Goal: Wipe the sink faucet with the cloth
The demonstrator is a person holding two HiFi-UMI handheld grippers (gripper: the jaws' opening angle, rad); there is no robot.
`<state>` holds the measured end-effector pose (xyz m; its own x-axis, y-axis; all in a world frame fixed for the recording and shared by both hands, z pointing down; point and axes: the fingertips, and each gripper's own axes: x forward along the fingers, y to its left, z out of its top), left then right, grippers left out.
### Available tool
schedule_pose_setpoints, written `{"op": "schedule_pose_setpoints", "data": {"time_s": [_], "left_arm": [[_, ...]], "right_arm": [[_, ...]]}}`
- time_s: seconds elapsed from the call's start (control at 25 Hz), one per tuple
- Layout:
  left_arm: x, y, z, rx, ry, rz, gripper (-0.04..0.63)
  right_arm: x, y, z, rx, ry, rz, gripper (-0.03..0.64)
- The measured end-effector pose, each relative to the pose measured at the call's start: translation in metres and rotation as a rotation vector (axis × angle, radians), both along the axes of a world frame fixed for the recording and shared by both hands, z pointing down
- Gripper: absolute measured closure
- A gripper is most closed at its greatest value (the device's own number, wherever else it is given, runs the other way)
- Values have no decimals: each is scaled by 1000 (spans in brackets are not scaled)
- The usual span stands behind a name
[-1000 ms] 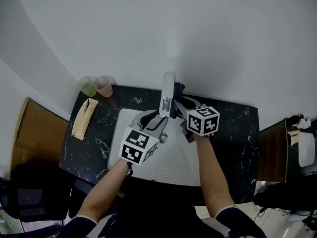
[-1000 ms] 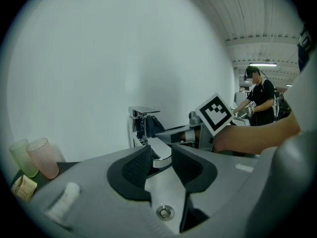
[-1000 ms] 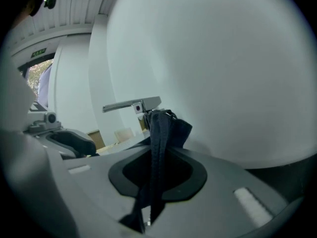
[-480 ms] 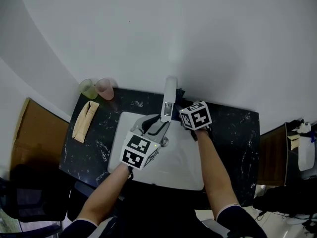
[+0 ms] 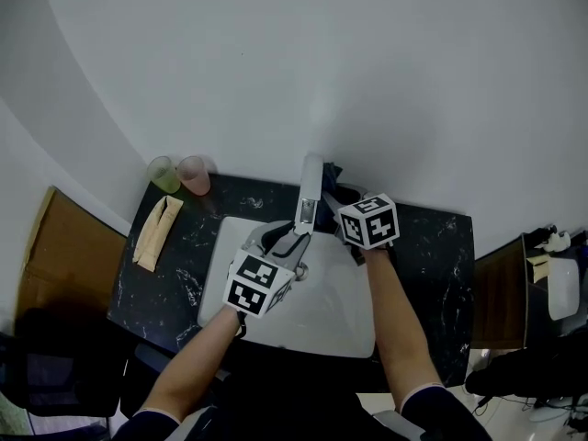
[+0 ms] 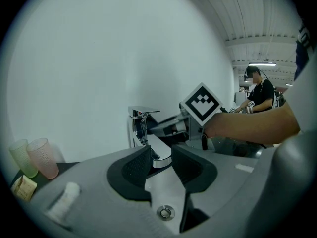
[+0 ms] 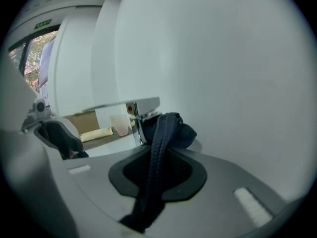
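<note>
The chrome faucet [image 5: 310,189] stands at the back of the white sink [image 5: 335,315]. My left gripper [image 5: 291,238] reaches in from the lower left, and its jaws close round the end of the spout [image 6: 161,155], which lies between the dark pads [image 6: 137,166]. My right gripper [image 5: 336,200] comes from the right and is shut on a dark blue cloth [image 7: 165,132]. The cloth bunches against the faucet body [image 7: 138,128] just under the lever; in the head view the cloth [image 5: 332,174] shows right of the faucet.
The sink sits in a black marbled counter [image 5: 432,246] against a white wall. A green cup [image 5: 164,174], a pink cup [image 5: 194,173] and a beige folded pack [image 5: 156,229] stand at the counter's left. The drain [image 6: 165,212] lies below the spout. A person [image 6: 258,90] stands far behind.
My right gripper with the cloth has slid in toward the faucet and back a little, rolling as it went. The left gripper has stayed on the spout.
</note>
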<state>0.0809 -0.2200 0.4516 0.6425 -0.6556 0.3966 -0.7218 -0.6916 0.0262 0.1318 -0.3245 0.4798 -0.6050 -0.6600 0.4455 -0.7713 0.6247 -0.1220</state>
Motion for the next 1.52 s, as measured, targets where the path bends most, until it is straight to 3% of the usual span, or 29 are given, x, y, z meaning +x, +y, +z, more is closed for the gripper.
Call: {"op": "schedule_pose_setpoints", "data": {"time_s": [0.36,0.68,0.92,1.52], "left_arm": [[1,0,1,-2,-9,4,457],[0,-3,1,11,-11,15,457],[-1,-1,0,12,-18,24,459],[0,-1,-2,19,30,37,460]], "right_arm": [[5,-1,-71,152,-75,-18,560],[-23,26,-118,237,11,-181,560],[-50,50,-107,182,176,-373,560],[-43,-24,-97,113,269,-337,560]]}}
